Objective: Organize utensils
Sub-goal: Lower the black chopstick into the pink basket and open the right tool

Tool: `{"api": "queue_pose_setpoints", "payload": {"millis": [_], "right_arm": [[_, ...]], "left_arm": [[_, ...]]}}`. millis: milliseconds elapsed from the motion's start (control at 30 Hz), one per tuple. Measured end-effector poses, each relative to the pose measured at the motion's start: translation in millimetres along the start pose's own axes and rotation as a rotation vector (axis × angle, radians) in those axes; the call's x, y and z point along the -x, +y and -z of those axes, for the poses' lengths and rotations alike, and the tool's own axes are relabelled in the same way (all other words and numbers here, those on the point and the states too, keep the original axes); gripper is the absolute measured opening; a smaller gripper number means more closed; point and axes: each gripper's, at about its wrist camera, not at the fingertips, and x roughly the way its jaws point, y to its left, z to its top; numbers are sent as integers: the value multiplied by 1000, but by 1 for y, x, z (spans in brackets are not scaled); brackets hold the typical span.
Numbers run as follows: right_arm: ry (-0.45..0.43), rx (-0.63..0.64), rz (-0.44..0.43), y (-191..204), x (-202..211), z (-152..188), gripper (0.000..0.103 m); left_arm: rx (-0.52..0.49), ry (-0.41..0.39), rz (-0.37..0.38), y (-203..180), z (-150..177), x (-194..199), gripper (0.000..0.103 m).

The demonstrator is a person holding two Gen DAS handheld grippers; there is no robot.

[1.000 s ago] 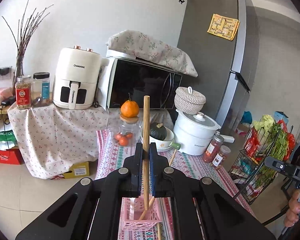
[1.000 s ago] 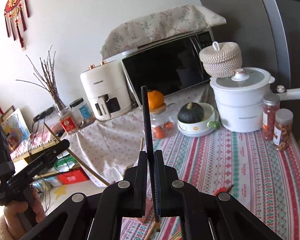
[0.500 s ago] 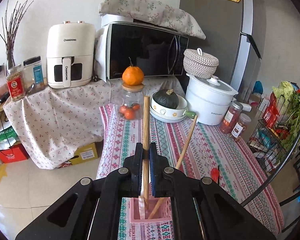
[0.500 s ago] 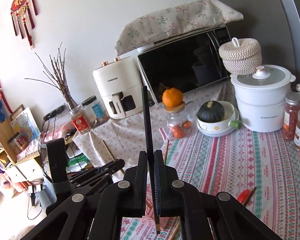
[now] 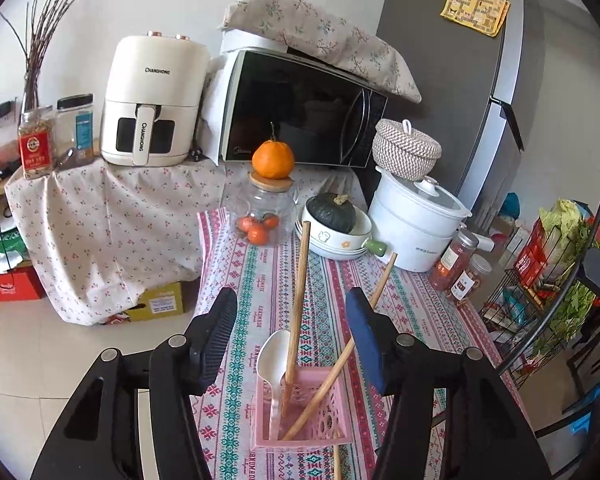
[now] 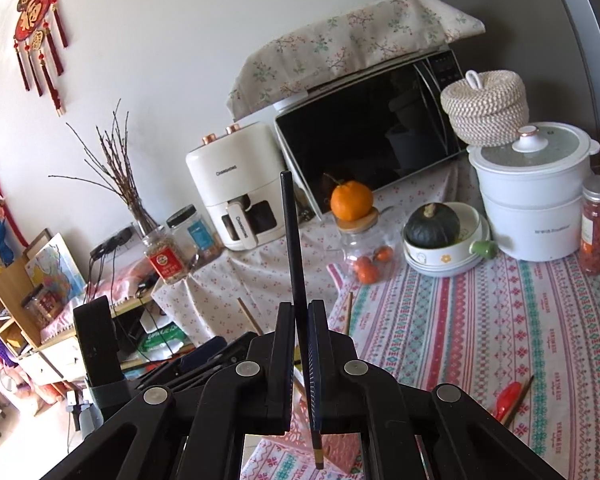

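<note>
Nearest, the left tongs point(image 5: 290, 322) are opening around a wooden chopstick point(image 5: 296, 312) standing in the pink basket point(image 5: 300, 420) on the patterned tabletop point(image 5: 412, 312). The right tongs point(image 6: 300, 344) pinch a black chopstick point(image 6: 292, 240). Farther back stand a jar point(image 5: 262, 216), pot point(image 5: 416, 224) and microwave point(image 5: 300, 108).

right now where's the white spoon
In the left wrist view the white spoon stands in the pink basket on the patterned tablecloth, bowl up, just left of an upright wooden chopstick, between the left gripper's opening jaws.

The left tool point(image 5: 292, 320) angles downward with jaws opening, untouched; the right tool point(image 6: 300, 344) stays clamped.
</note>
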Motion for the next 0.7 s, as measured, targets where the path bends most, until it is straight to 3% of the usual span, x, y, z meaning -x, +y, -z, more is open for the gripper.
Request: {"api": "queue_pose_setpoints", "payload": {"millis": [100, 233, 400, 700], "right_arm": [[-4, 0, 5, 1, -3, 0, 5], [-20, 1, 12, 3, -8, 1, 5], [-24, -19, 9, 1, -21, 4, 5], [-24, -50, 26, -3, -55, 18, 5]], "left_arm": [[18, 31, -43, 11, 6, 8, 67], [91, 90, -27, 33, 15, 14, 75], [70, 135, -60, 46, 29, 10, 81], [126, 220, -27, 58, 39, 1, 84]]}}
